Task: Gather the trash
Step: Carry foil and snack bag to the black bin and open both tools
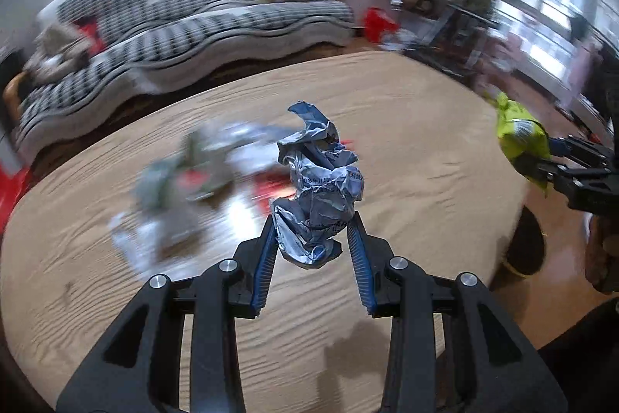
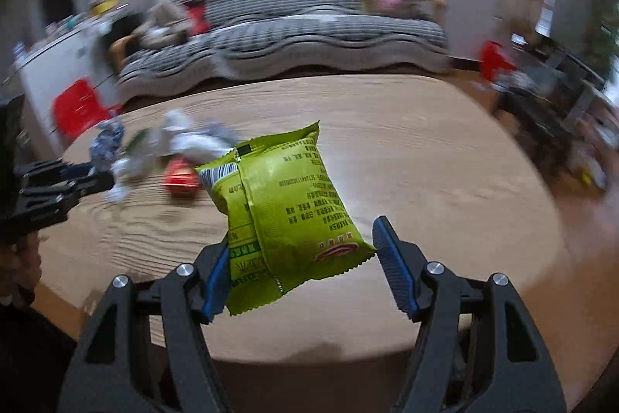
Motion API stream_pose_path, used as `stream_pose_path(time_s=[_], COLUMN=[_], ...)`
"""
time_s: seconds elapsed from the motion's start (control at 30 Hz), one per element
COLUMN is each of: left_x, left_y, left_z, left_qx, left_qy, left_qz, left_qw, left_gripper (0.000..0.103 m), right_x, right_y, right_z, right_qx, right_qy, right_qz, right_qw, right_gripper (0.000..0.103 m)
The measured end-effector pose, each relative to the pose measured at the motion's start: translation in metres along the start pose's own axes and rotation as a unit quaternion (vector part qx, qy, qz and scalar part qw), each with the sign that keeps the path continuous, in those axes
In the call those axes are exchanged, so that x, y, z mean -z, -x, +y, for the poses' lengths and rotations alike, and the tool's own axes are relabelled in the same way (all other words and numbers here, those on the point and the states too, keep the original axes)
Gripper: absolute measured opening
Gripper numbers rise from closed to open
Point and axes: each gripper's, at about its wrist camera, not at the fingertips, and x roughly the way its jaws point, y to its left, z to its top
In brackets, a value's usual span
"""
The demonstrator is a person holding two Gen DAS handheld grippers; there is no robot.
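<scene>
Both the left gripper (image 1: pixel 313 227) and the right gripper (image 2: pixel 301 242) are matte black, with angular arms cut by triangular openings. Round silver screws (image 1: pixel 398 263) sit at the pivots. The fingers (image 1: pixel 358 258) carry ribbed blue pads (image 2: pixel 394 268) along their inner faces.

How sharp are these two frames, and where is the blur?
Left wrist: crumpled paper in the left hand-held gripper is sharp, table litter smeared. Right wrist: green packet in the right hand-held gripper crisp, sofa motion-blurred.
</scene>
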Motion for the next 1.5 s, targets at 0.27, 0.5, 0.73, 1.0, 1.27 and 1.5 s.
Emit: stream_pose_path(time_s=[0.27, 0.5, 0.73, 1.0, 1.27, 1.5], left_x=[-0.026, -0.025, -0.012, -0.01, -0.01, -0.008], left_y=[-0.051, -0.094, -0.133, -0.163, -0.174, -0.178], left_z=[-0.149, -0.26, -0.333, -0.365, -0.374, -0.383], left_qx=[0.107, 0.2, 0.245, 0.259, 0.264, 0.268], left_qy=[-0.069, -0.11, -0.126, -0.134, -0.134, -0.139], left_qz=[0.013, 0.039, 0.076, 0.106, 0.114, 0.118], left_qw=[0.9917, 0.9727, 0.9584, 0.9506, 0.9483, 0.9461], left_gripper=[0.036, 0.036, 0.036, 0.036, 0.037, 0.037], right_x=[0.052, 0.1, 0.142, 0.145, 0.142, 0.145], right_y=[0.049, 0.088, 0.092, 0.086, 0.08, 0.081], right_z=[-0.138, -0.229, -0.285, -0.287, -0.292, -0.293], right_qx=[0.128, 0.186, 0.19, 0.193, 0.195, 0.198], right_qy=[-0.133, -0.246, -0.312, -0.317, -0.319, -0.326], right_qz=[0.028, 0.035, 0.065, 0.079, 0.083, 0.084], right_qw=[0.982, 0.95, 0.928, 0.925, 0.924, 0.921], right_gripper=[0.066, 0.066, 0.066, 0.066, 0.066, 0.066])
